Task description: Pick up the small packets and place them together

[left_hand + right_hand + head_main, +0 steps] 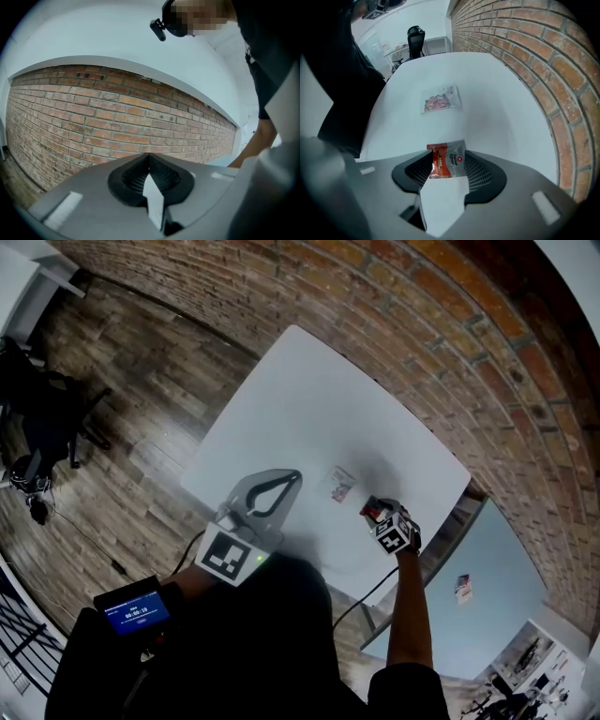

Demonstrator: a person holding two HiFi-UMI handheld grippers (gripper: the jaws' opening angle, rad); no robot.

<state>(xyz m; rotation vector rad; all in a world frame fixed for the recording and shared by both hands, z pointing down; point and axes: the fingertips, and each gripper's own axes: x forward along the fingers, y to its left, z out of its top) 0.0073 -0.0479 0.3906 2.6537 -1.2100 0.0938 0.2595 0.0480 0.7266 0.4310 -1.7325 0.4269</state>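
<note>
Red coffee packet (449,164): one, printed face toward the camera, caught by its side edges off the table (501,108), near the table's close edge.
Right tongs (447,153): narrowed onto that packet, each jaw pressing one edge; judged a carry grip, so the packet can be set down flat.
Second packet (439,100): one, pale with pinkish print, lying flat further in on the table, well apart from the held one; judged the gathering spot.
Count of packets here: two, one held and one lying.
Left tongs (149,161): jaws together, nothing between them, raised and aimed at the brick wall (93,117); judged parked clear of the working side.
Neighbouring table (497,596): one small item (462,588) on it; too small to say whether it is a packet.
</note>
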